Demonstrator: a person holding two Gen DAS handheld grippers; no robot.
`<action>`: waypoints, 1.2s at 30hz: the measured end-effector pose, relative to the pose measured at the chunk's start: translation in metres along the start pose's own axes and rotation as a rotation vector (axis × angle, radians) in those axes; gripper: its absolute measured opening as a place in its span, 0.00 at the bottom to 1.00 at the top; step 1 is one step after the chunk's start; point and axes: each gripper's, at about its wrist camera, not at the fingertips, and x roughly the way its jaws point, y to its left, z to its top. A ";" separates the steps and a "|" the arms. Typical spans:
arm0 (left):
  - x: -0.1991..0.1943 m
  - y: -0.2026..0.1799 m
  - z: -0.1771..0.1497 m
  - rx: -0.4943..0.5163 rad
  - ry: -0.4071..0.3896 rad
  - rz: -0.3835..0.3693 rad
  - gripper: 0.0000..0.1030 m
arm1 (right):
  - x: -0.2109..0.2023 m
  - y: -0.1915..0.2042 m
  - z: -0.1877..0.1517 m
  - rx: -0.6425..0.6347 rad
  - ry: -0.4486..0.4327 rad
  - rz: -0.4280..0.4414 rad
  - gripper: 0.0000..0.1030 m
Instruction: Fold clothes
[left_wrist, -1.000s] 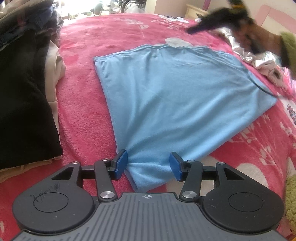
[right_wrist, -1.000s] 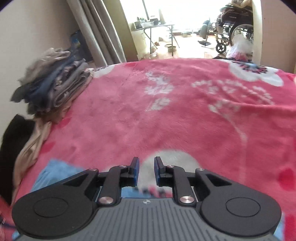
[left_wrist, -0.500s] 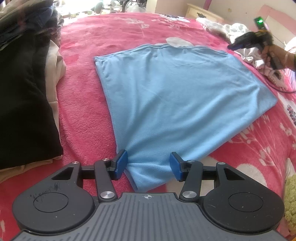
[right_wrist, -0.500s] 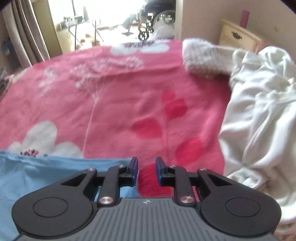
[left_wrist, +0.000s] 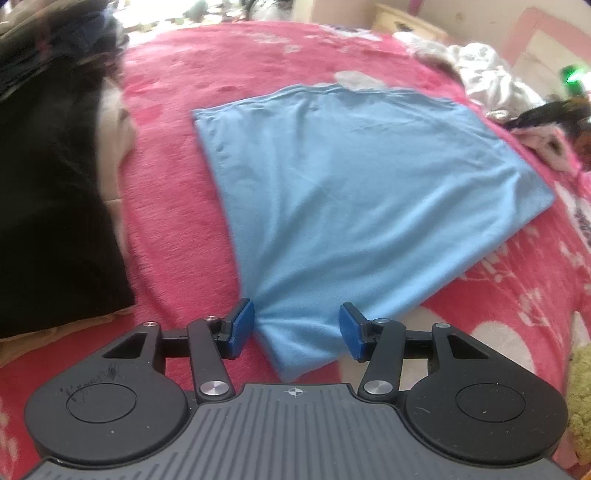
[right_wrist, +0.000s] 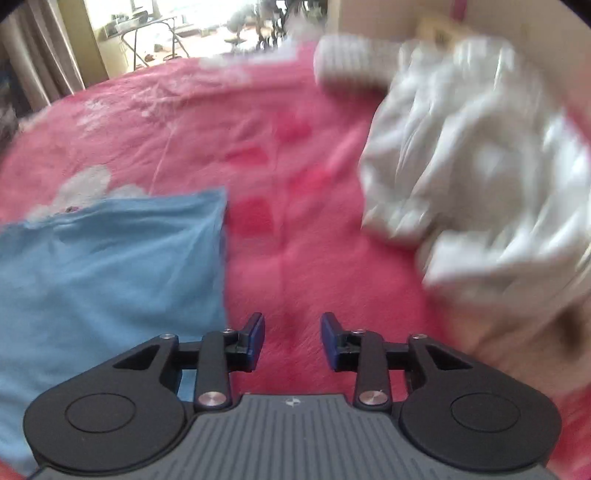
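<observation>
Your left gripper sits low over the pink blanket, its jaws spread wide on either side of the near corner of the blue shirt, not pinching it. The shirt lies flat on the blanket, its long axis running from that corner away toward the far right. Your right gripper is level above bare blanket, jaws parted and holding nothing, the shirt's edge just to its left and a white crumpled garment ahead on its right.
</observation>
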 end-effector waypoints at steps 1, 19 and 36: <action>-0.001 0.005 0.001 -0.029 0.014 0.006 0.51 | -0.008 0.014 0.004 -0.039 -0.030 0.019 0.36; -0.030 0.050 0.047 -0.323 -0.090 -0.113 0.51 | -0.090 0.358 -0.124 -1.234 -0.404 0.757 0.52; -0.009 0.074 0.043 -0.460 -0.059 -0.168 0.51 | -0.055 0.370 -0.104 -1.050 -0.258 0.709 0.09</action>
